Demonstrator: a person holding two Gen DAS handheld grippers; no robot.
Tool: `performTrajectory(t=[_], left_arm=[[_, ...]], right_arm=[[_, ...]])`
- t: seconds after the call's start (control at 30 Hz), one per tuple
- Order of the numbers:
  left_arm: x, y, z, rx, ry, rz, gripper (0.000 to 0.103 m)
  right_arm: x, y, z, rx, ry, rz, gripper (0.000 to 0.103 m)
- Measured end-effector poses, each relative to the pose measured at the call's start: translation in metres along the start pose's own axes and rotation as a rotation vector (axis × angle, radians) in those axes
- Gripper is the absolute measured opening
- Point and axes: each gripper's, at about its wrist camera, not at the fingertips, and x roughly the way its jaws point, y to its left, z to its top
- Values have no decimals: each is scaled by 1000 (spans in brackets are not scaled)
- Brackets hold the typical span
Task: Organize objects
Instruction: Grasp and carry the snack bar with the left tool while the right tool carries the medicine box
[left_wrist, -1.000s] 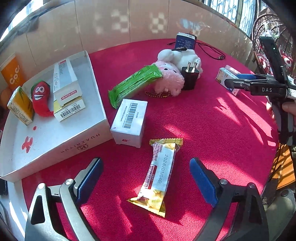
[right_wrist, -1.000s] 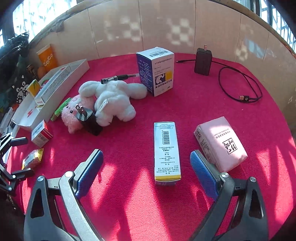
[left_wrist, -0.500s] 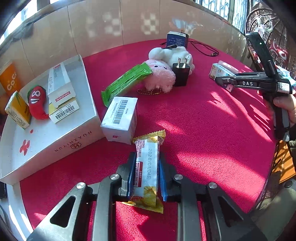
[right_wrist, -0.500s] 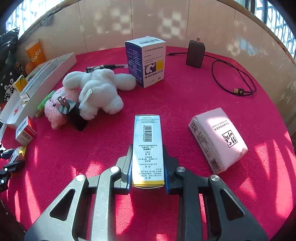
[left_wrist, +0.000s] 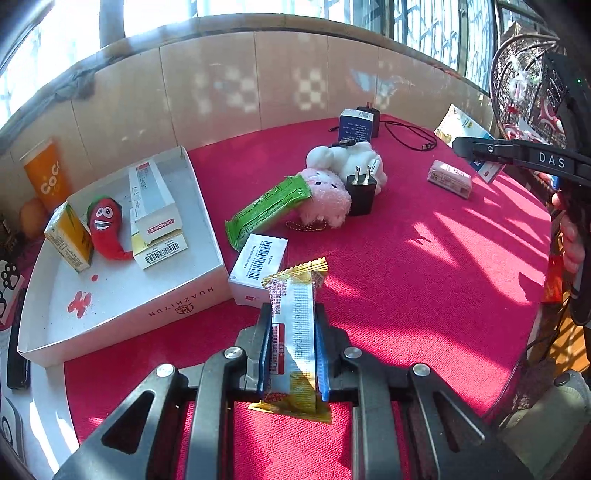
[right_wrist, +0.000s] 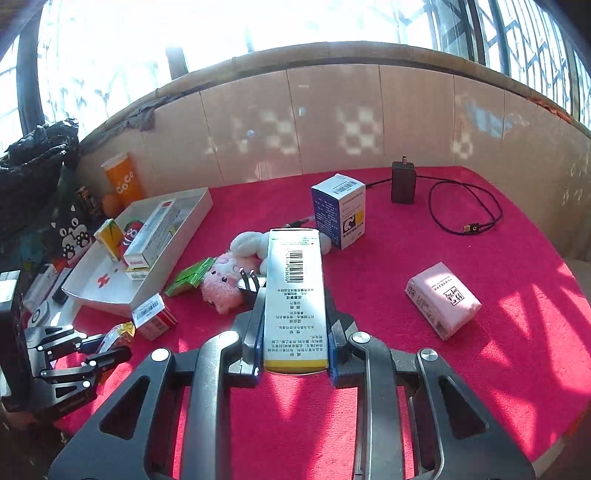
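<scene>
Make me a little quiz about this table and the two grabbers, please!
1. True or false: the left gripper is shut on the snack bar.
2. What does the right gripper hold? A) pink pack B) long box C) charger
3. Fill in: the red chili toy lies in the white ____.

Key: 1 true. 2 B, the long box; the pink pack and charger sit on the table. 3 tray.
</scene>
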Motion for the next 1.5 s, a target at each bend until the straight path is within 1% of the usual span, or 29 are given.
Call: performTrajectory(t=[0.07,0.27,0.47,0.73,1.0,1.27,1.5], left_arm=[[-4,1,0,-5,-13,3,19],[-20,7,1,-31,-86,16,19],[-29,16,0,-66,-116,13,19],[-34,26,-2,-98,-133,13,19],[-43,46,-4,-147,-152,47,19],[-46,61,-9,-188,-151,67,19],[-49,70,-10,-206,-159,80,19]], right_arm=[[-4,9,0,-6,-3,19,24],[-12,28,0,-30,-6,69,24],[-10,37,1,-36,13,94,24],[-9,50,0,-53,25,113,24],[-6,66,-1,-73,41,141,24],[-1,81,-2,-97,57,160,24],[2,93,3,-116,65,177,24]])
